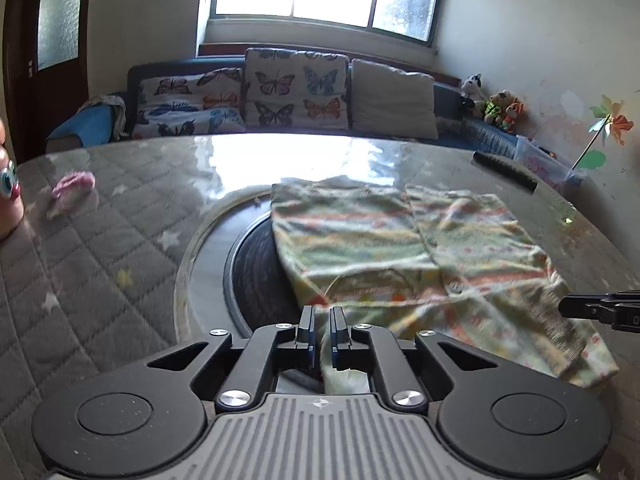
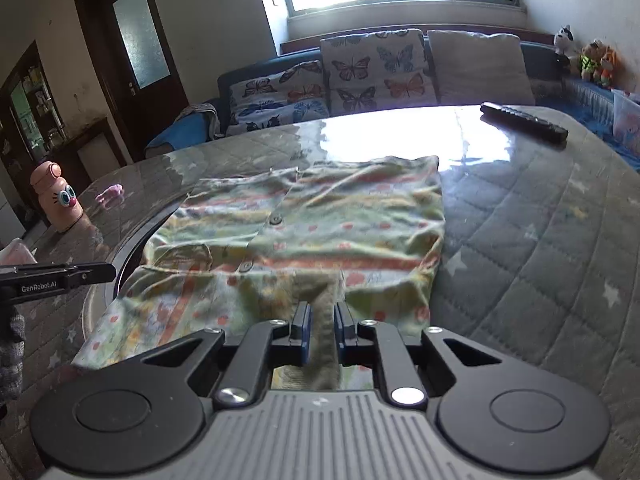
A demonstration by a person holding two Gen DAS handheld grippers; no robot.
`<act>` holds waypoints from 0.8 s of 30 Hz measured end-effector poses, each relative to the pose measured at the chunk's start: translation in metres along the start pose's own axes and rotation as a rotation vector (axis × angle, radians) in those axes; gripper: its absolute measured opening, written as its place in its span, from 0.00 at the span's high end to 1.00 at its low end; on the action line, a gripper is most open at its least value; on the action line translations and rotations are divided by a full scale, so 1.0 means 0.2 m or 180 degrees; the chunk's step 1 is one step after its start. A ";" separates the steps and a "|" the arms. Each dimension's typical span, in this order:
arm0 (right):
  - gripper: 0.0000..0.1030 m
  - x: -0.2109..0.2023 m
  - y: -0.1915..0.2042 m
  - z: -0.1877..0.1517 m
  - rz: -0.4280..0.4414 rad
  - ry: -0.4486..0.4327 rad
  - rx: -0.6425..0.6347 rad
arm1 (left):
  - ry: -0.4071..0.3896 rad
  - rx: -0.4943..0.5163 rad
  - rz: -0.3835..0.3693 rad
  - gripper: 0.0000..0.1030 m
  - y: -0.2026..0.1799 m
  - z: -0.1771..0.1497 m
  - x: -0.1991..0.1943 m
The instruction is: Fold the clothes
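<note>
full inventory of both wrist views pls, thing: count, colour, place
garment: 1, pale green with orange print, buttoned, spread on table centre
table: 1, grey quilted cover under glossy sheet
remote: 1, black, far right of table
pink bottle: 1, cartoon eyes, table's left edge
pink scrap: 1, far left of table
butterfly cushions: 2, sofa behind
plain cushion: 1, cream, sofa
plush toys: about 3, sofa's right end
pinwheel: 1, by right wall
left gripper: black, cloth between jaws
right gripper: black, ribbed edge between jaws
</note>
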State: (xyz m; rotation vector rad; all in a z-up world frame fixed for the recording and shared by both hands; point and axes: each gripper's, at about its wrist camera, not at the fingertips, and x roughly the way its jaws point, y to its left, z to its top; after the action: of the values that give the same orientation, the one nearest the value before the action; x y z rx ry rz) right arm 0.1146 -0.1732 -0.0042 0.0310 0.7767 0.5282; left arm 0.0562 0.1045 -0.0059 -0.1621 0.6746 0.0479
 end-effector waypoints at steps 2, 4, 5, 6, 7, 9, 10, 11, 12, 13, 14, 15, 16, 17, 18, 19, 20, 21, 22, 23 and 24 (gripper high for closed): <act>0.76 0.03 0.00 0.01 0.0024 0.0075 -0.0005 | 0.0015 0.0036 -0.0073 0.91 -0.02 0.03 0.02; 0.76 0.05 0.00 -0.02 0.0012 0.0153 0.0013 | 0.0046 0.0112 -0.0104 0.91 -0.05 0.04 0.05; 0.76 0.04 0.00 -0.04 0.0009 0.0176 0.0034 | 0.0063 0.0152 -0.0116 0.91 -0.06 0.04 0.07; 0.76 0.03 -0.01 -0.05 0.0011 0.0183 0.0051 | 0.0084 0.0187 -0.0140 0.91 -0.07 0.04 0.08; 0.76 0.02 -0.01 -0.06 0.0015 0.0185 0.0068 | 0.0107 0.0224 -0.0157 0.91 -0.08 0.04 0.10; 0.76 -0.01 -0.02 -0.08 0.0030 0.0196 0.0090 | 0.0145 0.0309 -0.0178 0.91 -0.10 0.02 0.13; 0.76 -0.02 -0.01 -0.08 0.0044 0.0209 0.0092 | 0.0163 0.0345 -0.0187 0.91 -0.10 0.02 0.14; 0.78 -0.03 -0.01 -0.08 0.0059 0.0222 0.0094 | 0.0180 0.0371 -0.0193 0.91 -0.11 0.01 0.15; 0.85 -0.04 -0.01 -0.08 0.0073 0.0235 0.0096 | 0.0199 0.0389 -0.0206 0.91 -0.11 0.01 0.16; 0.96 -0.04 -0.01 -0.08 0.0094 0.0253 0.0128 | 0.0219 0.0395 -0.0221 0.91 -0.10 0.00 0.17; 0.97 -0.06 -0.02 -0.08 0.0136 0.0265 0.0195 | 0.0239 0.0397 -0.0235 0.91 -0.09 0.00 0.18; 0.97 -0.07 -0.02 -0.07 0.0185 0.0275 0.0270 | 0.0257 0.0403 -0.0265 0.91 -0.09 0.00 0.19; 0.98 -0.09 -0.03 -0.06 0.0283 0.0279 0.0391 | 0.0272 0.0416 -0.0295 0.91 -0.08 0.00 0.19; 0.98 -0.11 -0.04 -0.05 0.0359 0.0270 0.0478 | 0.0285 0.0433 -0.0314 0.91 -0.07 0.00 0.19; 0.98 -0.13 -0.04 -0.04 0.0382 0.0250 0.0524 | 0.0299 0.0453 -0.0332 0.91 -0.06 0.00 0.19; 0.98 -0.16 -0.05 -0.03 0.0391 0.0227 0.0562 | 0.0313 0.0475 -0.0352 0.91 -0.06 0.00 0.20; 0.98 -0.16 -0.06 -0.03 0.0379 0.0224 0.0593 | 0.0327 0.0496 -0.0372 0.91 -0.05 0.00 0.20; 0.98 -0.15 -0.07 -0.03 0.0344 0.0249 0.0602 | 0.0337 0.0509 -0.0377 0.91 -0.05 0.01 0.20; 0.98 -0.13 -0.08 -0.04 0.0286 0.0300 0.0590 | 0.0344 0.0516 -0.0375 0.91 -0.05 0.01 0.20; 0.97 -0.10 -0.09 -0.05 0.0232 0.0335 0.0561 | 0.0351 0.0524 -0.0373 0.91 -0.05 0.01 0.20; 0.94 -0.08 -0.09 -0.06 0.0182 0.0360 0.0528 | 0.0339 0.0537 -0.0402 0.91 -0.06 0.02 0.19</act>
State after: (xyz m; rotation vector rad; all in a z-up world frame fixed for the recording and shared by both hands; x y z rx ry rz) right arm 0.1047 -0.1981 -0.0063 0.1784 0.9312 0.5219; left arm 0.0886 0.0936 -0.0252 -0.0447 0.7698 -0.1394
